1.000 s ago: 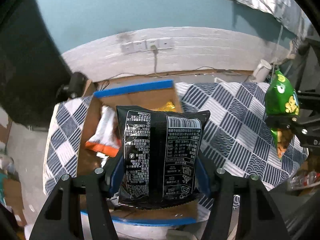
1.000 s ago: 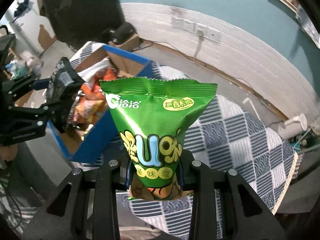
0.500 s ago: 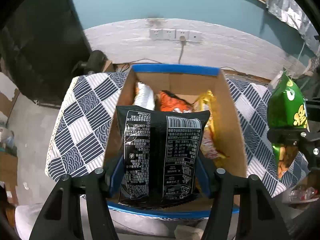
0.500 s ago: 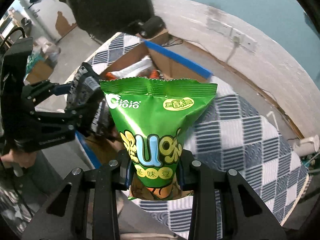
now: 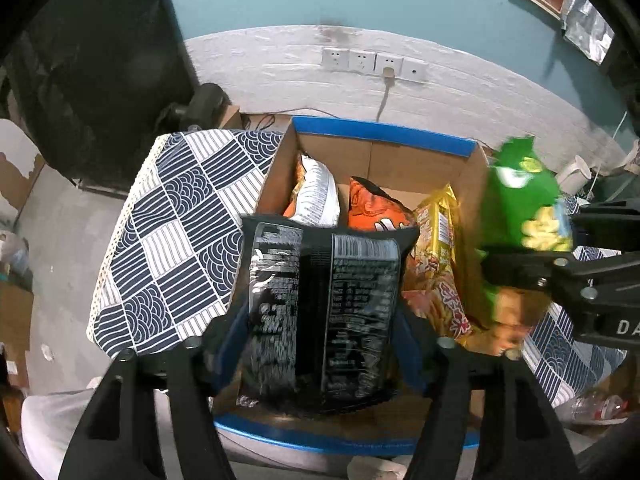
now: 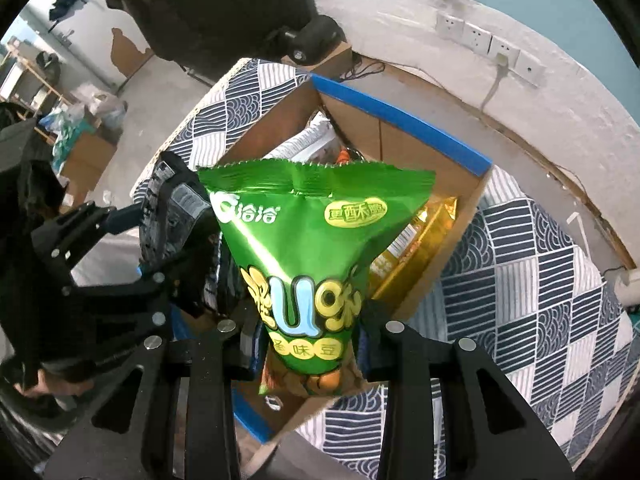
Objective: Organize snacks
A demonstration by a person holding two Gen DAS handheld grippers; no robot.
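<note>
i am holding a glossy black snack bag with white printed text (image 5: 324, 312) upright in my left gripper (image 5: 320, 344), its blue-padded fingers (image 5: 412, 356) pinching the bag's lower half from both sides. the bag is hanging over the near end of an open brown cardboard box with blue-taped rims (image 5: 384, 136), just above the near rim.

i am gripping a shiny green pouch with yellow and blue lettering (image 6: 312, 264) in my right gripper (image 6: 308, 340), fingers pressing in on its narrow lower part, where a clear window is showing round brown snacks. in the left view this green pouch (image 5: 520, 208) is hovering over the box's right wall, blurred.

inside the box, a white-and-orange bag (image 5: 316, 196) is leaning at the far left, an orange bag (image 5: 376, 212) is lying beside it, and a yellow-gold packet with red print (image 5: 436, 264) is standing along the right side.

the box is sitting on a navy-and-white patchwork-pattern cloth (image 5: 180, 240) that is spreading out to both sides. behind it, a white wall strip is carrying a row of white sockets (image 5: 372, 62) with one cable plugged in.
</note>
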